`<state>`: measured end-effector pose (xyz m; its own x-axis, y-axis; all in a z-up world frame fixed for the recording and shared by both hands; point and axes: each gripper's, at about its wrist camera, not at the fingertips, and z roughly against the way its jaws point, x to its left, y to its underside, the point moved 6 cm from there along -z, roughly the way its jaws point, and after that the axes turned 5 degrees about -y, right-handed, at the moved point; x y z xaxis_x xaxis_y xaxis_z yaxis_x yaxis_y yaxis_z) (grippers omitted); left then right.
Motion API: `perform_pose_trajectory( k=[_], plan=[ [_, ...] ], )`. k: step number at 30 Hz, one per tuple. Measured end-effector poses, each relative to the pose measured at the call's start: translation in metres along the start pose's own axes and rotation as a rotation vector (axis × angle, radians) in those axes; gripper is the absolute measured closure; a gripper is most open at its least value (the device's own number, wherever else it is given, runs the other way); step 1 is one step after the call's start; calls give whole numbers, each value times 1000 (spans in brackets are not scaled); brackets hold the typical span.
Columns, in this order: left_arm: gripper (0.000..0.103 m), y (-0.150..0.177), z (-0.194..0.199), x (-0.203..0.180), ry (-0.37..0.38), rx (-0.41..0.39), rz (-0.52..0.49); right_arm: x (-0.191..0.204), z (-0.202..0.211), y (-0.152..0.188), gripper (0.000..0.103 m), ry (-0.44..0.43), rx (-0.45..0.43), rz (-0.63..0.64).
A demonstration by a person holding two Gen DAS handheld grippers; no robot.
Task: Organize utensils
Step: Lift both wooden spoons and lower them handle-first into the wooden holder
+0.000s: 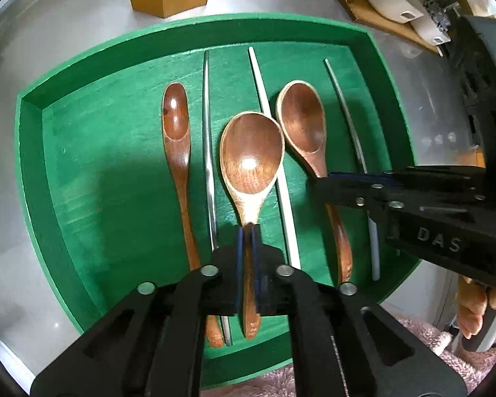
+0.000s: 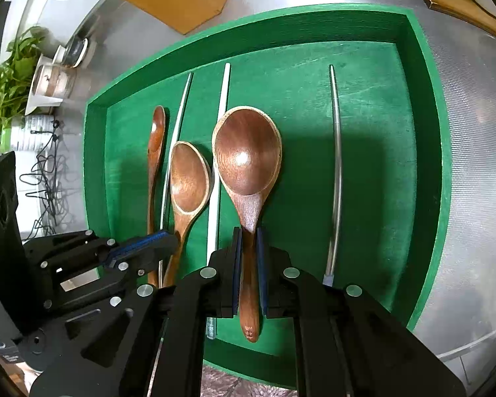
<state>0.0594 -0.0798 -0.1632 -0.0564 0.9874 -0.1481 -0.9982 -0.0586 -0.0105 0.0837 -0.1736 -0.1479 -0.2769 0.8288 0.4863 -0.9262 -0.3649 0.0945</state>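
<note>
Left wrist: left gripper (image 1: 247, 231) and right gripper (image 2: 248, 231) fingers each clamp a wooden spoon handle.

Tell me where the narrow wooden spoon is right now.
The narrow wooden spoon lies in the green tray, leftmost utensil in the left wrist view, beside a metal chopstick; neither gripper touches it.
</note>
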Motion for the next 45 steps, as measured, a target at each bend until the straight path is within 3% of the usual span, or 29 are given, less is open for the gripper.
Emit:
perform_pose_trajectory(
  k=[6,11,14,17,22,26,36,41,45],
  plan=[
    [91,-6,-8,-10,-52,4,-35,-1,-2,-1,94,-7,4,3],
    [96,0,-8,-16,-101,-48,-91,1,-5,-2,94,-11,-3,20],
    [96,-2,-3,-8,-55,-102,-65,-1,-6,0,94,-42,0,22],
    [96,0,10,-2,44,-135,-27,-1,1,3,94,-87,-24,40],
    [96,1,46,9,160,-312,0,3,22,4,94,-176,-103,77],
    [96,-3,75,21,218,-498,9,12,49,-1,94,-221,-249,153],
    [96,-30,140,39,114,-892,79,49,114,-40,94,-188,-662,321],
    [96,-53,170,51,102,-1055,111,72,148,-77,94,-226,-870,369],
    [96,-77,191,63,110,-1169,146,93,168,-110,94,-238,-979,393]
  ],
)
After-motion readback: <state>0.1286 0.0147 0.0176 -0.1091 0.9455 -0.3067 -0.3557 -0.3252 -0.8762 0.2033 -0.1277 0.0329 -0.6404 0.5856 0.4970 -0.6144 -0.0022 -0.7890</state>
